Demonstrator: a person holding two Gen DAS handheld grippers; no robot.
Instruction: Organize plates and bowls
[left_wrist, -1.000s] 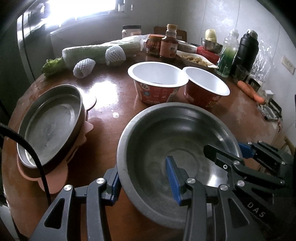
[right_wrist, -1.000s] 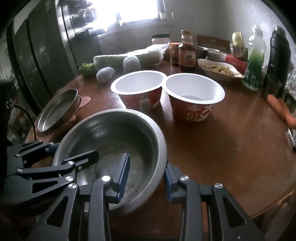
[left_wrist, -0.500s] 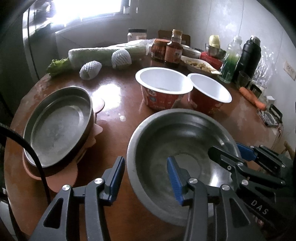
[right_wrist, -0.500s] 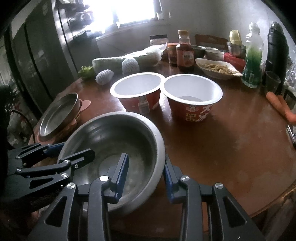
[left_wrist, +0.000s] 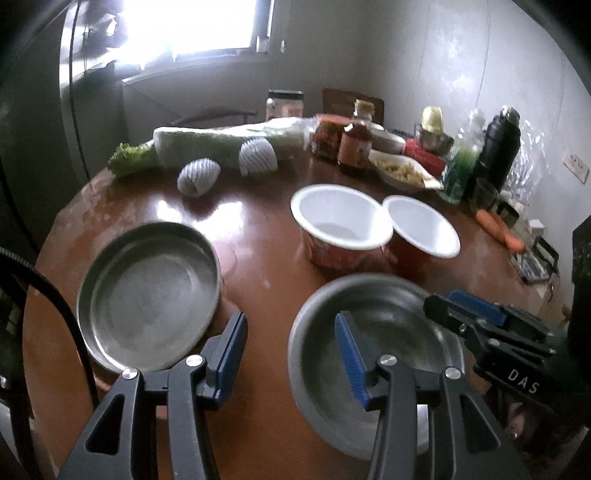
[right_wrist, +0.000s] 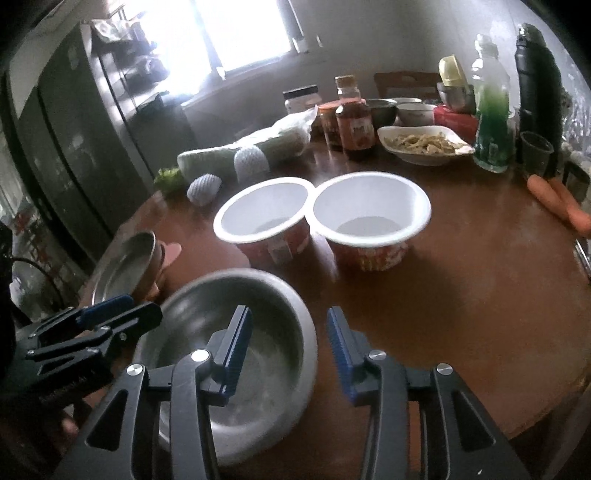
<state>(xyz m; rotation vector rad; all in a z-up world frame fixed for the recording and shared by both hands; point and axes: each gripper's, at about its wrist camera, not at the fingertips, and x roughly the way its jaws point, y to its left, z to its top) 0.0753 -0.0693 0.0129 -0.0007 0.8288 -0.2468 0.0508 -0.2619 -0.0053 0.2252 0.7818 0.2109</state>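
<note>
A steel bowl sits on the brown round table near its front edge. My left gripper straddles the bowl's left rim, one blue pad inside and one outside. Its jaws are opening and neither pad presses the metal. My right gripper straddles the right rim the same way, jaws opening, pads clear of it. To the left a steel plate rests on a pink mat. Two red paper bowls stand side by side behind the steel bowl.
At the back lie a long wrapped cabbage, two white net-wrapped fruits, sauce jars, a dish of food, a green bottle and a black flask. Carrots lie at the right edge.
Both grippers have widened and let go of the steel bowl's rim. The left gripper has lifted and drawn back a little. The bowl stays on the table.
</note>
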